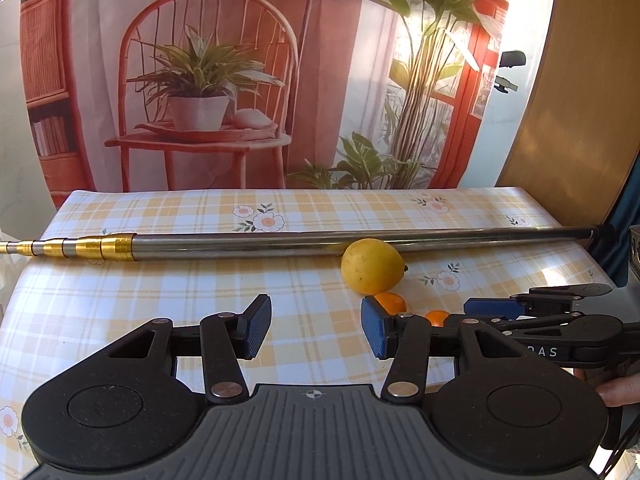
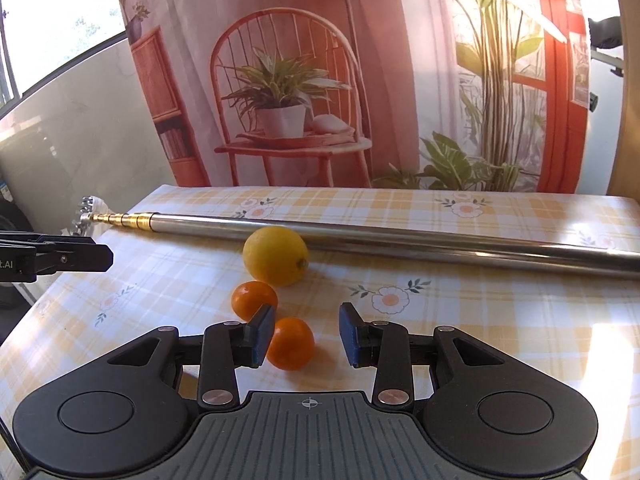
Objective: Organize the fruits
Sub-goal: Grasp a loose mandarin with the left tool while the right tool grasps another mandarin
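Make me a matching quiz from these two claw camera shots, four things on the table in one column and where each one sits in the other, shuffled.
Things:
1. lemon
2. metal pole
3. near orange
4. far orange

Places:
A. between the lemon and the other orange
B. between the right claw's open fingers, by its left pad
C. lying across the table behind all the fruit
D. just in front of the pole, behind both oranges

Pairs: 1-D, 2-C, 3-B, 4-A
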Action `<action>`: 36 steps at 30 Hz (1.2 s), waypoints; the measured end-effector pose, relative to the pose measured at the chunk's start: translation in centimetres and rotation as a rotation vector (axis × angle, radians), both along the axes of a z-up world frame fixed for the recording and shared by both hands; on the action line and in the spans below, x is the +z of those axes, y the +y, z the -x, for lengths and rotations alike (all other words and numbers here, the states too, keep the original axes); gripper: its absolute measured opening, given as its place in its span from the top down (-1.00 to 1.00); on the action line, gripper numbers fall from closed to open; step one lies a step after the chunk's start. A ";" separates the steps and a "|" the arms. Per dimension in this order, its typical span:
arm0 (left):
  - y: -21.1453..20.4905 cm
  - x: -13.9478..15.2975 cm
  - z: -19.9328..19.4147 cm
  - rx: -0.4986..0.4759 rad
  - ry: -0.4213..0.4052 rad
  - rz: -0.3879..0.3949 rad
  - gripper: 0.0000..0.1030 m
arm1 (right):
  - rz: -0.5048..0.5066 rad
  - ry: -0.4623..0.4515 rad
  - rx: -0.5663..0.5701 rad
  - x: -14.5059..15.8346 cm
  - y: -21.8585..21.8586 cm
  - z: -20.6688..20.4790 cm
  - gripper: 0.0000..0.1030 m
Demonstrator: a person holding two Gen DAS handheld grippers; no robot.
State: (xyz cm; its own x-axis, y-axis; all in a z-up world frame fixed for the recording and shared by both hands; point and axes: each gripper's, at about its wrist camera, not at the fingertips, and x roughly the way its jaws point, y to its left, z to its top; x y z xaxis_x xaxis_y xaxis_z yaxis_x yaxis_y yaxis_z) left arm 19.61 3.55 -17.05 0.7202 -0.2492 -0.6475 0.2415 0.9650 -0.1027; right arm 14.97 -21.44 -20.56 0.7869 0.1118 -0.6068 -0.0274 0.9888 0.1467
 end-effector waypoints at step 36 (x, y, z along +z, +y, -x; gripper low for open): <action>-5.7 -5.2 -6.3 -0.107 0.144 -0.002 -0.15 | -0.151 0.085 -0.137 -2.7 -2.3 0.7 0.39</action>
State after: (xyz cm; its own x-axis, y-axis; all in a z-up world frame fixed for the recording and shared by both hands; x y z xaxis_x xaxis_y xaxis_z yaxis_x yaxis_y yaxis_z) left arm 25.90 -2.16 -22.29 0.5897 -0.3178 -0.7424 0.3254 0.9349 -0.1418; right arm 14.23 -23.73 -23.25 0.7479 0.1021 -0.6559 0.1244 0.9490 0.2897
